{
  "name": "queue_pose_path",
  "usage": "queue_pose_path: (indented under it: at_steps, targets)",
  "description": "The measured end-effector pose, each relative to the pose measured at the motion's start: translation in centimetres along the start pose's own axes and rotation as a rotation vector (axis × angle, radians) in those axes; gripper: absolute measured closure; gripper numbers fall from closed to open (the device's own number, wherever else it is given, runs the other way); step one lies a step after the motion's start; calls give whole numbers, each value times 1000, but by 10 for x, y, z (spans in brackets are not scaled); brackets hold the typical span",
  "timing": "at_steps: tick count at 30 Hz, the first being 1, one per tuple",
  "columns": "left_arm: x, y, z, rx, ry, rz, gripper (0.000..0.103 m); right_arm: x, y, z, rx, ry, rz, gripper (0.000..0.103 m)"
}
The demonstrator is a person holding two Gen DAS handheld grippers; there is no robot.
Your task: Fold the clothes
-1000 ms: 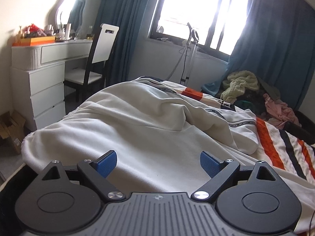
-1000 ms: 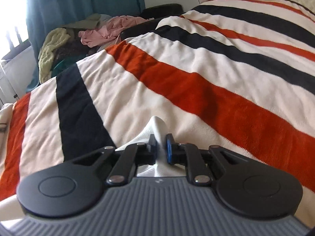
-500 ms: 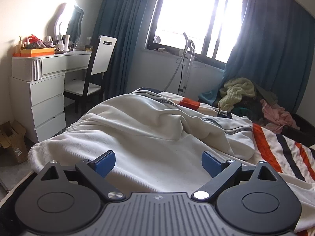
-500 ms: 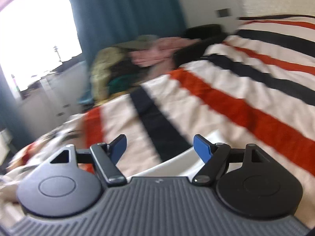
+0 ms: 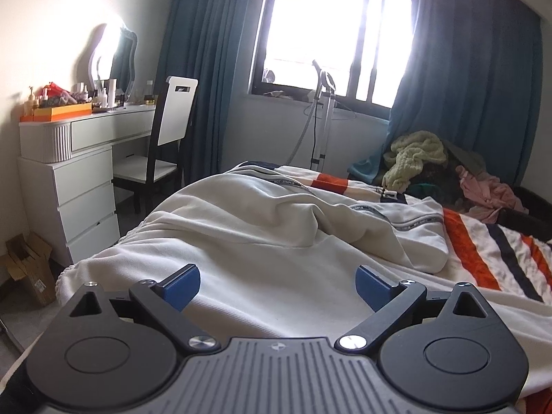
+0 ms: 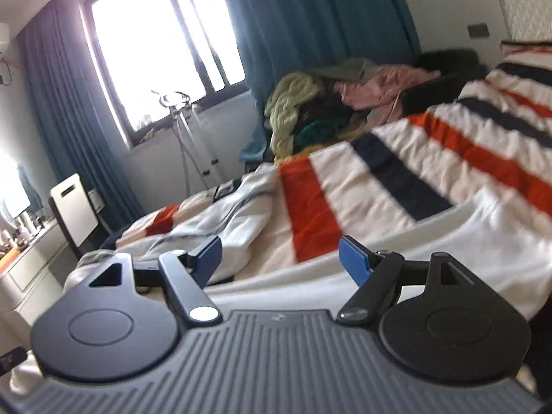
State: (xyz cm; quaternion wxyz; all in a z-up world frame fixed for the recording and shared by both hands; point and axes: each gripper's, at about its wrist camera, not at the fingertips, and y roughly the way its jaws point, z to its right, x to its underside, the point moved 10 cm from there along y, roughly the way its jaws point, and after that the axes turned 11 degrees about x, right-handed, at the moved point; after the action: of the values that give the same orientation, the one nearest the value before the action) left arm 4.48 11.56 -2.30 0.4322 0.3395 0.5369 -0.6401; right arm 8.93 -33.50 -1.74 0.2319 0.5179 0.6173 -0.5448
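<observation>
A cream-white garment (image 5: 262, 238) with dark printed trim lies rumpled across the near end of the striped bed (image 5: 490, 255). My left gripper (image 5: 277, 288) is open and empty just above its near part. My right gripper (image 6: 279, 258) is open and empty above the bed. The same garment (image 6: 238, 214) lies ahead of it to the left, and a white edge of it (image 6: 459, 238) runs under the right finger.
A pile of other clothes (image 5: 445, 169) sits at the far side of the bed, also in the right wrist view (image 6: 331, 103). A white dresser (image 5: 72, 179) and chair (image 5: 165, 145) stand to the left. A garment steamer stand (image 5: 322, 117) is under the window.
My right gripper opened and let go of the white cloth, then rose and swung left toward the window. My left gripper stayed open and lifted slightly.
</observation>
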Motion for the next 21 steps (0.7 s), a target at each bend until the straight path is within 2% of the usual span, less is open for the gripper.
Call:
queue_pose_path:
  at_steps: [10,18,21]
  targets:
    - [10,15,5,-4,49,-60,5,15,-4,-22,11,-68,29,26]
    - [12,37,12,15,78,-108,5,2,-5,-12,21,-36,47,26]
    - [1,51,26,57,123,-104,5,-21,1,-19,13,-65,93,26]
